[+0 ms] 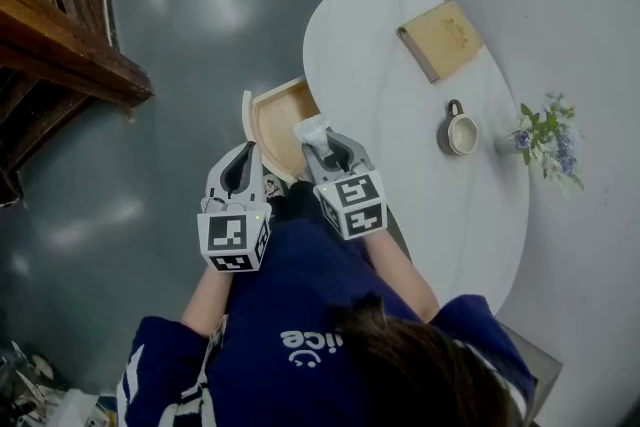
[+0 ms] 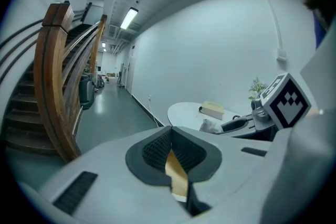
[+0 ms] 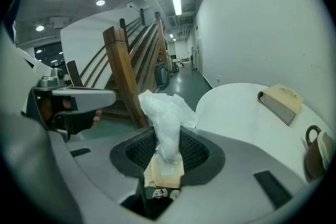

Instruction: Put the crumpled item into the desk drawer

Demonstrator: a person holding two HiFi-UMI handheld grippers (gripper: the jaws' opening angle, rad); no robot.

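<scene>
The crumpled item (image 1: 311, 128) is a wad of clear white plastic, and my right gripper (image 1: 322, 141) is shut on it. It stands up from the jaws in the right gripper view (image 3: 165, 118). It hangs over the near end of the open wooden drawer (image 1: 280, 115), which is pulled out from the left side of the white oval desk (image 1: 420, 165). My left gripper (image 1: 243, 155) sits at the lower end of the drawer's cream front panel (image 1: 247, 120). Its jaws are closed, with a tan strip of that panel (image 2: 176, 173) between the pads.
A tan book (image 1: 442, 39), a mug (image 1: 460, 132) and a small vase of flowers (image 1: 545, 140) sit on the desk. A wooden staircase (image 1: 50, 25) rises at the far left over the grey floor. The person's dark blue sleeves fill the lower part of the head view.
</scene>
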